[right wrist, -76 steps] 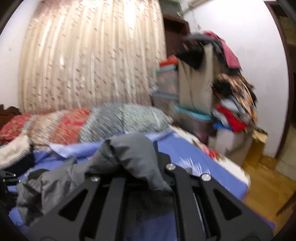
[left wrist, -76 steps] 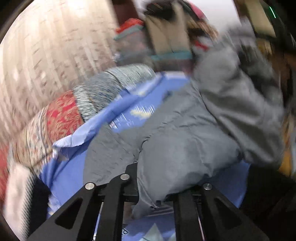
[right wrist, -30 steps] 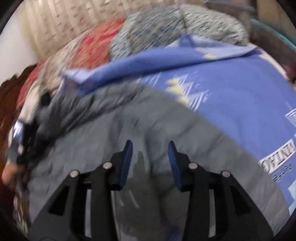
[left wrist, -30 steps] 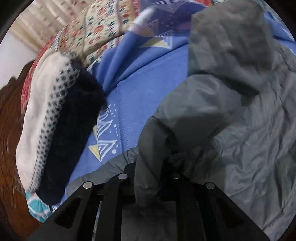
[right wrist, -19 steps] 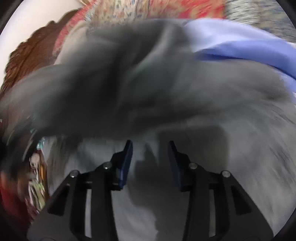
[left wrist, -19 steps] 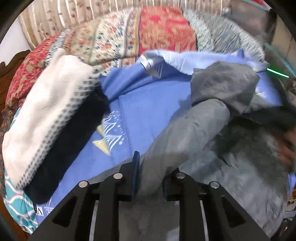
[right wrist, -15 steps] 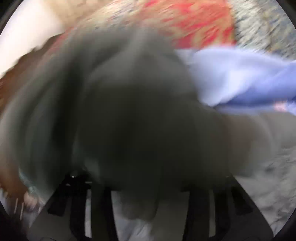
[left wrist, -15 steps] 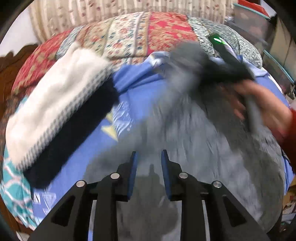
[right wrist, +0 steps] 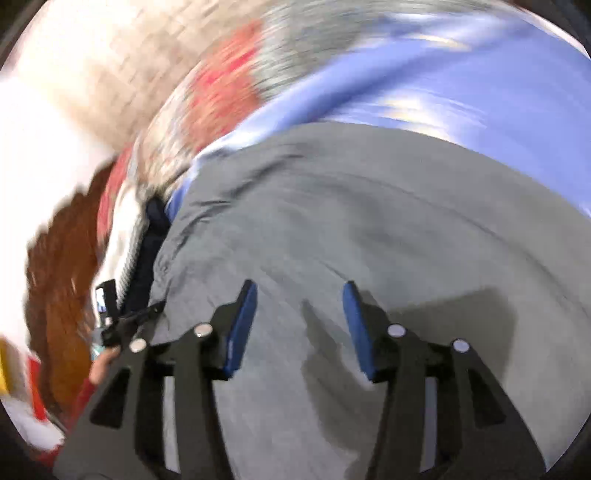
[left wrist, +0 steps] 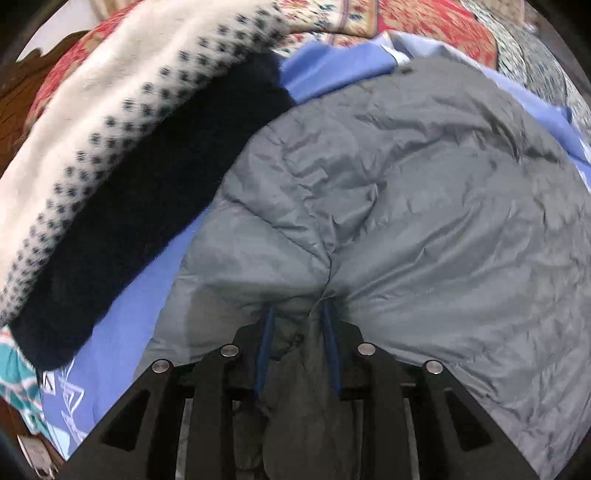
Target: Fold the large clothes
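**Risks to the fold while one tool grips and the other lets go**

While the grey jacket (left wrist: pixel 424 206) lies spread across the blue bedsheet (left wrist: pixel 122 317), each tool stands in a different state, and each carries its own hazard. At far left, a cream and navy knit (left wrist: pixel 110 147) sits folded on the bed, its dark edge touching the jacket's left border; any sideways drag on the jacket would probably push or crumple that pile. Further right in the left wrist view, the left tool (left wrist: pixel 297 321) is clamped on a bunched ridge of the jacket's near edge, with fabric gathered between its blue pads. Because the shell looks slick and puffy, the pinch may slip, or it may hold only the top layer, so that a lift leaves the lower layer behind and skews the crease. In the right wrist view, which is heavily blurred, the right tool (right wrist: pixel 299 321) hovers over the jacket with its jaws opening and nothing between the pads. Released padded cloth tends to spring back, so the laid portion could unfold. The patterned quilt (left wrist: pixel 424 29) lies beyond, apart from both tools.
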Available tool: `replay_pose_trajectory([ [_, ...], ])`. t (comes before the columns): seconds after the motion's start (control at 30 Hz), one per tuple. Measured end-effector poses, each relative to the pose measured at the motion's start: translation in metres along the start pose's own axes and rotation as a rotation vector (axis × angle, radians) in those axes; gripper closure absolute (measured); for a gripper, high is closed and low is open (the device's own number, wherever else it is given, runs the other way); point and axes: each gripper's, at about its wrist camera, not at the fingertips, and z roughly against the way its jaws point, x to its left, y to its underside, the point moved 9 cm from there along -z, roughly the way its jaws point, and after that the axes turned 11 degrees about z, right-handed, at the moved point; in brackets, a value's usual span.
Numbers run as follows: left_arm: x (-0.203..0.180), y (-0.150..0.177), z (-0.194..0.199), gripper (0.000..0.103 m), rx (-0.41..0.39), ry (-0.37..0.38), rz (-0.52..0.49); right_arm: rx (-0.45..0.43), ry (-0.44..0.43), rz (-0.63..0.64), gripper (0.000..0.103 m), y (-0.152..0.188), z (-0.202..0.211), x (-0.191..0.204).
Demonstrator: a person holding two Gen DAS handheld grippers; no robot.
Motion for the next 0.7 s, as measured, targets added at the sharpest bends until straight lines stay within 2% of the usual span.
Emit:
replay_pose_trajectory([
  [0.07, -0.003, 0.000, 0.024, 0.054, -0.047, 0.015, -0.007, -0.023, -0.012, -0.185, 0.056, 0.051, 0.050, -0.043],
  [0.17, -0.008, 0.005, 0.077, 0.054, -0.139, 0.068, -0.013, -0.057, -0.077, -0.336, 0.056, 0.103, 0.074, -0.055],
  [0.2, -0.013, 0.012, 0.097, 0.054, -0.161, 0.114, -0.006, -0.070, -0.081, -0.365, 0.055, 0.108, 0.072, -0.052],
  [0.23, -0.018, 0.020, 0.110, 0.054, -0.167, 0.163, -0.001, -0.085, -0.079, -0.387, 0.045, 0.110, 0.070, -0.055],
  [0.3, -0.036, 0.044, 0.131, 0.054, -0.146, 0.265, -0.004, -0.154, -0.033, -0.444, 0.033, 0.111, 0.070, -0.081],
  [0.33, -0.042, 0.056, 0.137, 0.053, -0.128, 0.306, -0.007, -0.196, -0.002, -0.497, 0.033, 0.111, 0.067, -0.101],
  [0.4, -0.054, 0.086, 0.141, 0.053, -0.088, 0.375, -0.003, -0.254, -0.007, -0.598, 0.034, 0.109, 0.073, -0.138],
  [0.43, -0.057, 0.102, 0.141, 0.053, -0.073, 0.389, -0.010, -0.299, -0.011, -0.644, 0.041, 0.106, 0.076, -0.152],
  [0.47, -0.056, 0.115, 0.141, 0.053, -0.061, 0.394, -0.018, -0.364, 0.005, -0.672, 0.047, 0.090, 0.081, -0.162],
  [0.5, -0.054, 0.126, 0.139, 0.053, -0.053, 0.391, -0.022, -0.401, 0.034, -0.649, 0.077, 0.078, 0.088, -0.169],
  [0.53, -0.050, 0.134, 0.139, 0.053, -0.046, 0.388, -0.018, -0.416, 0.079, -0.595, 0.093, 0.063, 0.093, -0.172],
  [0.6, -0.034, 0.144, 0.137, 0.053, -0.035, 0.389, 0.007, -0.468, 0.208, -0.424, 0.097, 0.008, 0.116, -0.163],
  [0.63, -0.025, 0.144, 0.136, 0.053, -0.038, 0.388, 0.023, -0.493, 0.230, -0.366, 0.097, -0.016, 0.126, -0.152],
  [0.7, -0.005, 0.142, 0.138, 0.053, -0.061, 0.384, 0.068, -0.561, 0.238, -0.177, 0.097, -0.084, 0.148, -0.096],
])
